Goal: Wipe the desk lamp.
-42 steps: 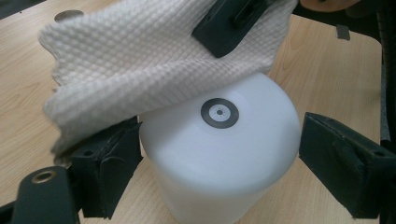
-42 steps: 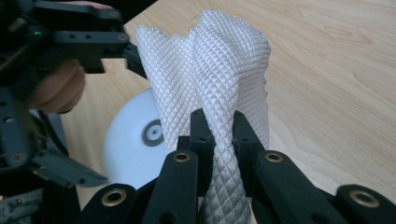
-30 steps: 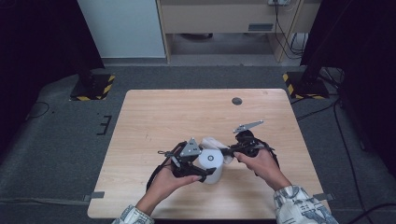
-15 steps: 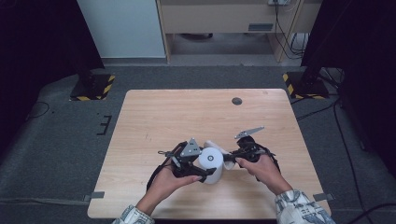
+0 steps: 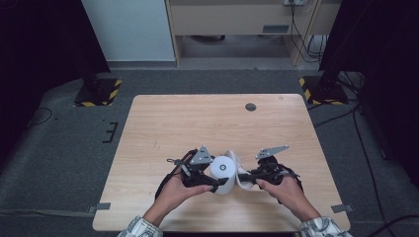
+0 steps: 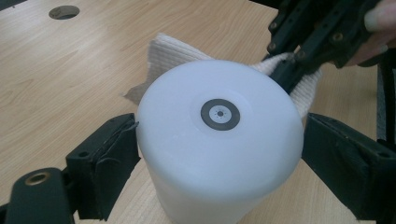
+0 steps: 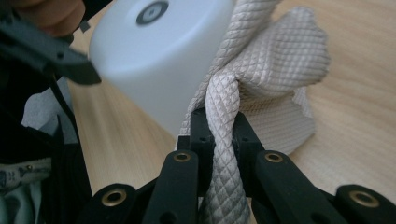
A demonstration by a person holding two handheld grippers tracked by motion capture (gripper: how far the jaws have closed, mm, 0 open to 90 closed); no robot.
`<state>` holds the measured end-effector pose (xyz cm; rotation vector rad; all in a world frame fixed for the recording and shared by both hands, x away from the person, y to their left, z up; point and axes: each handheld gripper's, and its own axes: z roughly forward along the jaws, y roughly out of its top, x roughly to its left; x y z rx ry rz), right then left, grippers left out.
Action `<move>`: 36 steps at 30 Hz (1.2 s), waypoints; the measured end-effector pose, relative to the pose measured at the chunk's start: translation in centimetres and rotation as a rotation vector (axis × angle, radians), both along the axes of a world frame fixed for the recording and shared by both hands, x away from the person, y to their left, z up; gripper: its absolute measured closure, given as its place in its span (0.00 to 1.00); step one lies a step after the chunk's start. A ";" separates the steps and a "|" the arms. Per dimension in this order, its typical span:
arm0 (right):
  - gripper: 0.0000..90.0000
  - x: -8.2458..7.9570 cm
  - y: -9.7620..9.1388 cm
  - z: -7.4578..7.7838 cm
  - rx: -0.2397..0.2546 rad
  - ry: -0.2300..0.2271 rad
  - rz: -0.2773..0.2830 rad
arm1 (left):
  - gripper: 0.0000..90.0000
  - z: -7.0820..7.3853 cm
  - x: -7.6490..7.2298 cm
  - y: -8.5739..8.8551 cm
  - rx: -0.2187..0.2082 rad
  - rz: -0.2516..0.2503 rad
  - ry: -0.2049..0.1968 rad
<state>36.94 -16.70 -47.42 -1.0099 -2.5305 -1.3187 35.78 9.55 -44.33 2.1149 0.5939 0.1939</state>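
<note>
Gripping a white cylinder from both sides, the left gripper has its jaws spread wide, the pads pressed against the cylinder's wall in the left gripper view. The cylinder lies tilted, its flat end with a small grey disc turned up toward the camera. It sits near the table's front edge, about midway along it.

Just to its right, the right gripper is clenched on a cloth: the right gripper view shows a twisted, quilted strand pinched between the closed jaws. From there the cloth runs up against the cylinder's side and bunches behind it, part of it lying flat on the wood. In the high view the two grippers face each other with the cylinder between them, a hand behind each.

Farther off, a dark round hole sits near the table's far edge, right of the middle.
</note>
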 end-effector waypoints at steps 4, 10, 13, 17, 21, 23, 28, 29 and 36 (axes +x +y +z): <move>0.92 -0.7 0.1 -0.9 -0.004 0.009 0.020 | 0.12 0.0 0.1 0.0 0.001 -0.004 0.006; 0.92 -1.3 0.5 -0.8 0.009 0.009 0.037 | 0.11 0.0 0.1 0.1 0.001 -0.005 0.010; 0.92 -1.5 0.5 -0.1 0.030 -0.001 0.043 | 0.11 0.0 0.1 0.1 0.002 -0.005 0.010; 0.92 -1.8 0.3 1.4 0.068 -0.029 0.049 | 0.11 0.0 0.2 0.2 0.002 -0.007 0.013; 0.92 -1.9 0.5 1.3 0.053 -0.024 0.058 | 0.11 0.0 0.2 0.2 0.003 -0.010 0.012; 0.92 -1.9 0.8 0.6 0.037 -0.007 0.062 | 0.11 0.0 0.2 0.2 0.001 -0.009 0.014; 0.92 -1.7 1.5 -1.1 0.014 0.036 0.073 | 0.11 0.1 0.3 0.4 0.003 -0.004 0.019; 0.92 -1.7 1.5 -1.1 0.014 0.036 0.073 | 0.11 0.1 0.3 0.4 0.003 -0.004 0.019; 0.92 -2.1 1.6 -0.6 0.035 0.029 0.086 | 0.11 0.1 0.4 0.4 0.008 -0.008 0.023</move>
